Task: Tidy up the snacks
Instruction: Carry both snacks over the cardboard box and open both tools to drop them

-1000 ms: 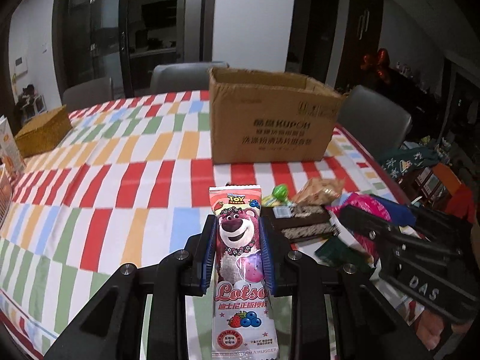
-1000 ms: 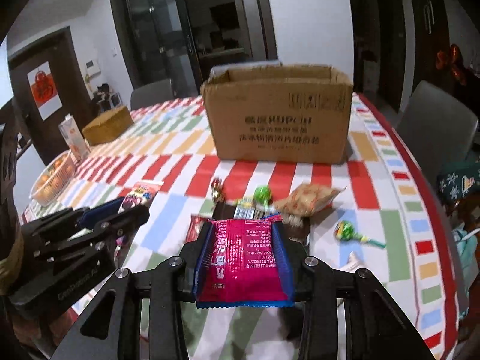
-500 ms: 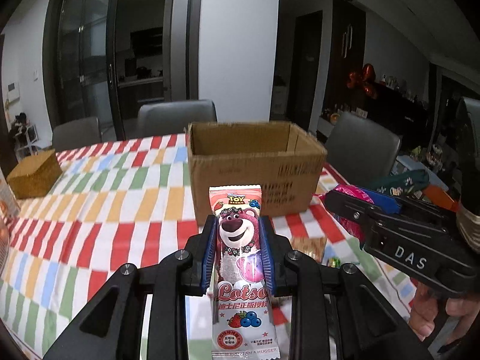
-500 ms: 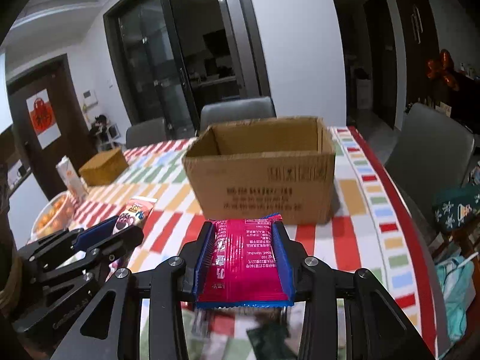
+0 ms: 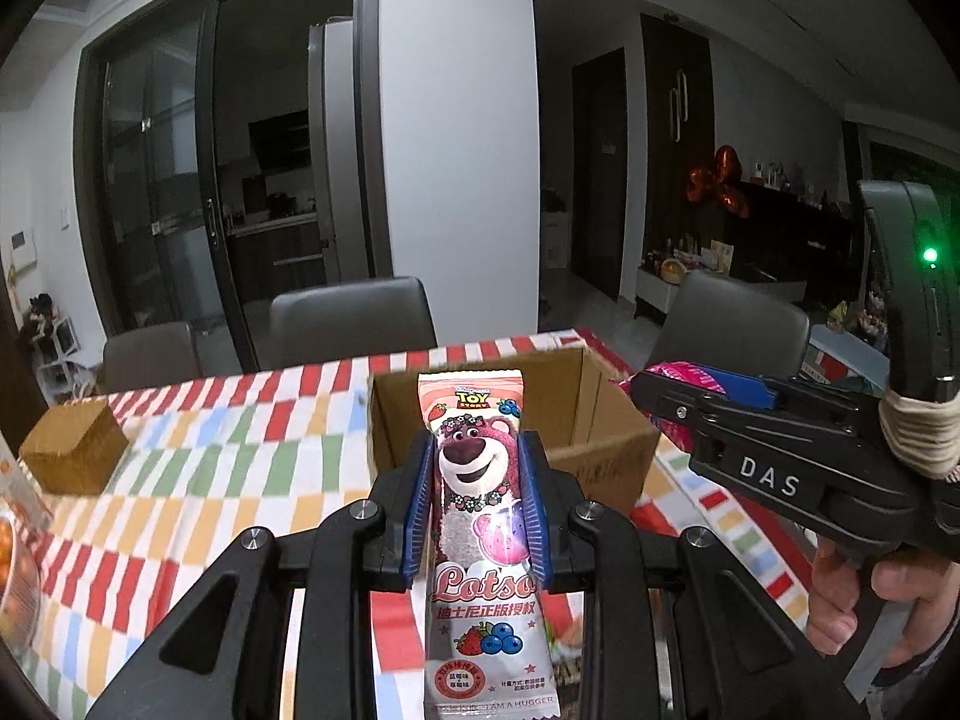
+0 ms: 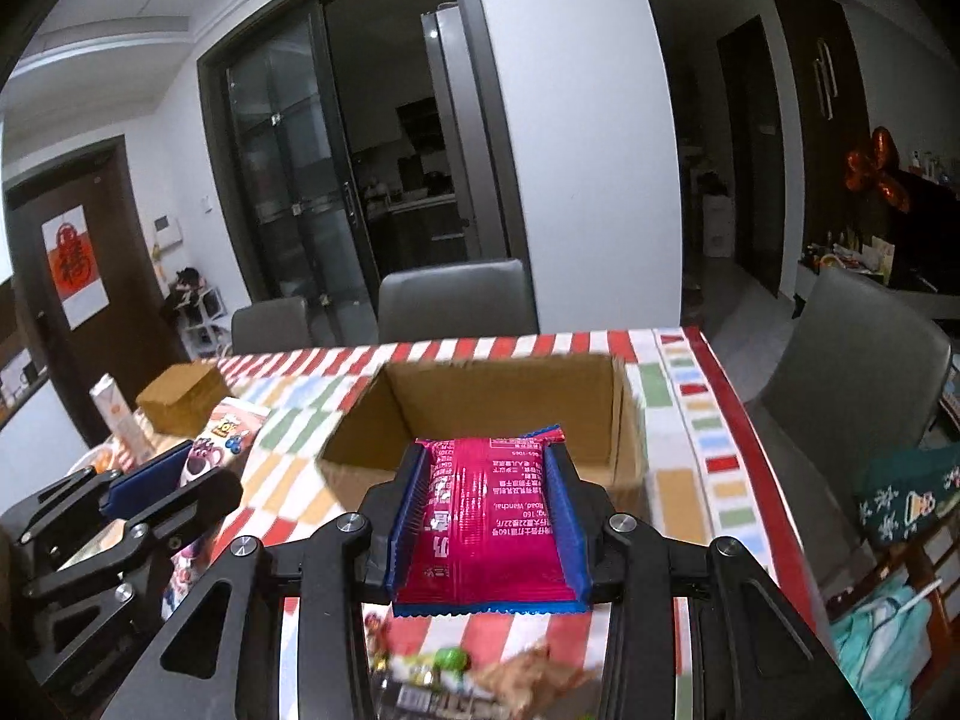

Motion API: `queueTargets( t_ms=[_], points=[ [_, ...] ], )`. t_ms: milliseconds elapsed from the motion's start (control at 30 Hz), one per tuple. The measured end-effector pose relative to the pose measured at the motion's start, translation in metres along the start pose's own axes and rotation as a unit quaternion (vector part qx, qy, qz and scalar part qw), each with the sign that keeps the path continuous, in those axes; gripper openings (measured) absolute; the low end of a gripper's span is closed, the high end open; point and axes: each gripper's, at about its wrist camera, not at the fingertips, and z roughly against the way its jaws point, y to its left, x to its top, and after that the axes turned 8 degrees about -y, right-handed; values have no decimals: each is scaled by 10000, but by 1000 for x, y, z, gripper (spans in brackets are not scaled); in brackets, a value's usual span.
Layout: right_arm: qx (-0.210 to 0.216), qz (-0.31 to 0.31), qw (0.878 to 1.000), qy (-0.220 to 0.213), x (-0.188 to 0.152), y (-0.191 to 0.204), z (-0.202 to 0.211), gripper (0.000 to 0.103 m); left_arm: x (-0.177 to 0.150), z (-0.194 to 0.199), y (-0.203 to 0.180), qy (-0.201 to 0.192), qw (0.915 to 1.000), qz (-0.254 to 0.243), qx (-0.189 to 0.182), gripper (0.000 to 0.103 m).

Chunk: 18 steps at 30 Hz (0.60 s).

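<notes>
Both grippers had risen from the snack pile and carried their packets toward the box since the earlier frames. Nearest, the left gripper [image 5: 477,501] stayed clenched on the Lotso bar [image 5: 483,540], held upright between its blue pads. The right gripper [image 6: 489,510] likewise kept its grasp on the red packet [image 6: 486,522], lying flat between its pads. Loose snacks [image 6: 456,660] had dropped to the lower edge of the right view, on the striped table [image 6: 708,450]. Beyond, the box [image 6: 621,420] had shown its open inside, which looked empty. Judging by this, both packets were nearly over the opening and ready to be released into it.
</notes>
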Motion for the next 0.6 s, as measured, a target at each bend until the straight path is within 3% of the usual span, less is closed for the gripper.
queueTargets(
  t_ms=[200, 367, 600],
  points=[
    [-14, -48, 9999, 112, 22, -14, -26, 40, 24, -39, 5, 9, 9998, -32, -219, 28],
    [-40, -24, 9995, 325, 33, -20, -50, 40, 30, -88, 19, 442, 9979, 207, -414, 28],
    [-110, 49, 9979, 631, 41, -23, -84, 40, 35, -146, 33, 924, 9943, 390, -364, 28]
  ],
)
